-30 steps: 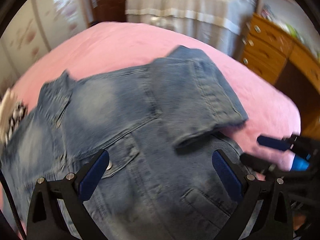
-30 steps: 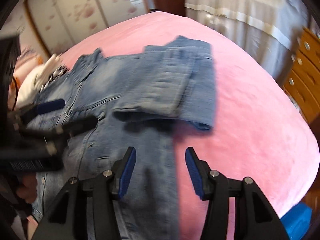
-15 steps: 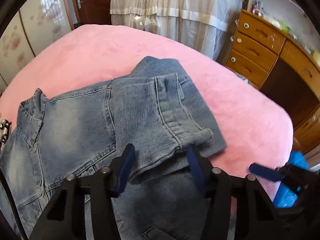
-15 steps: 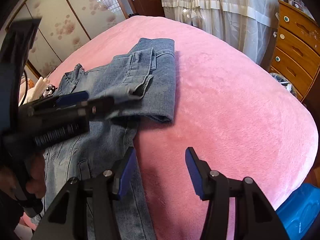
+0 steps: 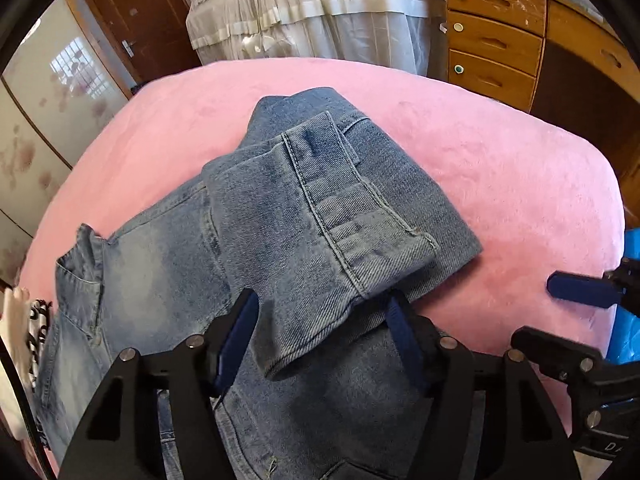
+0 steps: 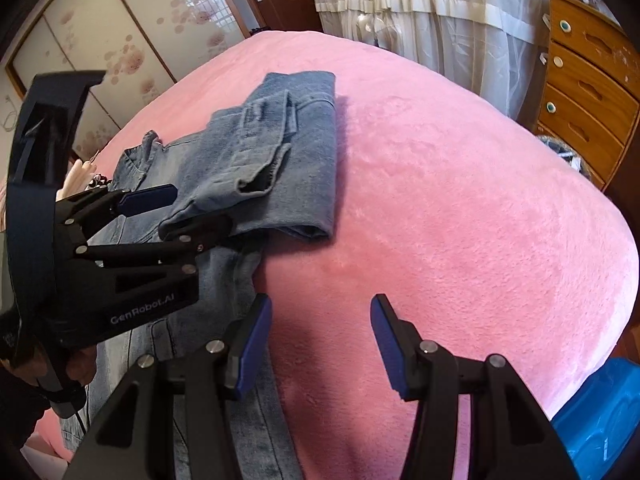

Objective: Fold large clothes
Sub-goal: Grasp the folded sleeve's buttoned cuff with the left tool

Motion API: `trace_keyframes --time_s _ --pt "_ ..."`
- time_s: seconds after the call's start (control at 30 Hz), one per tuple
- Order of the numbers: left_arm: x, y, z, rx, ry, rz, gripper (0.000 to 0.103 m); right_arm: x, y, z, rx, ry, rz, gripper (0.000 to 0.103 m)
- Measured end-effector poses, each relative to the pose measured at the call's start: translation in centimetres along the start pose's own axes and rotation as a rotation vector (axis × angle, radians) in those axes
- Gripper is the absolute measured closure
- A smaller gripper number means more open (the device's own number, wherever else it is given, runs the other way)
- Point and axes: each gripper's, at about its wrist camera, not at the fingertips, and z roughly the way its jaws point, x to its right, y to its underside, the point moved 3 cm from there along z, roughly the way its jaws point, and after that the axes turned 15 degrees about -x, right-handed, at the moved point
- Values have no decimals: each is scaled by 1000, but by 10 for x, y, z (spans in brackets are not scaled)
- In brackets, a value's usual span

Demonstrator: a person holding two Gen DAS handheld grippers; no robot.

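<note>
A blue denim jacket [image 5: 168,264] lies on a pink bed [image 5: 500,184], with one sleeve [image 5: 320,216] folded across its front. My left gripper [image 5: 322,336] is open, its blue pads on either side of the sleeve cuff [image 5: 312,340], just above the jacket body. The right wrist view shows the jacket [image 6: 280,160] and the left gripper [image 6: 176,208] beside the cuff. My right gripper [image 6: 320,344] is open and empty, over bare pink cover just right of the jacket's lower edge. It also shows in the left wrist view [image 5: 560,308] at the right.
A wooden chest of drawers [image 5: 500,40] stands at the far right, a white frilled curtain [image 5: 320,12] and a brown door [image 5: 132,28] behind the bed. A blue bin [image 6: 600,412] sits at the bed's right. Patterned white cloth [image 5: 24,336] lies at the left.
My left gripper has moved forward and narrowed its opening around the sleeve cuff. My right gripper has shifted right, off the jacket onto the bare pink cover.
</note>
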Motion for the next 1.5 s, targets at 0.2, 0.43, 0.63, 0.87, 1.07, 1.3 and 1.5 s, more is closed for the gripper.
trace_keyframes --time_s 0.2,0.43,0.63,0.87,1.07,1.3,1.5 --pt "-32 -17 -28 53 -7 -108 101 2 -1 1 -5 -13 24 51" --pt "-152 13 -111 280 -112 -391 101 -12 -3 -2 1 -10 -23 51" --pt "-242 127 -55 142 -54 -776 95 -32 -5 4 -14 -30 -60 51" --pt "-276 218 28 -57 225 -994 71 -57 -8 12 -40 -26 -125 51" --pt "-313 205 36 7 282 -973 42 -68 -14 12 -37 -15 -152 51" --pt "-328 186 73 -88 300 -903 31 -73 -24 16 -44 10 -152 51" --pt "-336 179 61 -64 323 -934 85 -70 -77 14 -22 -31 -118 50"
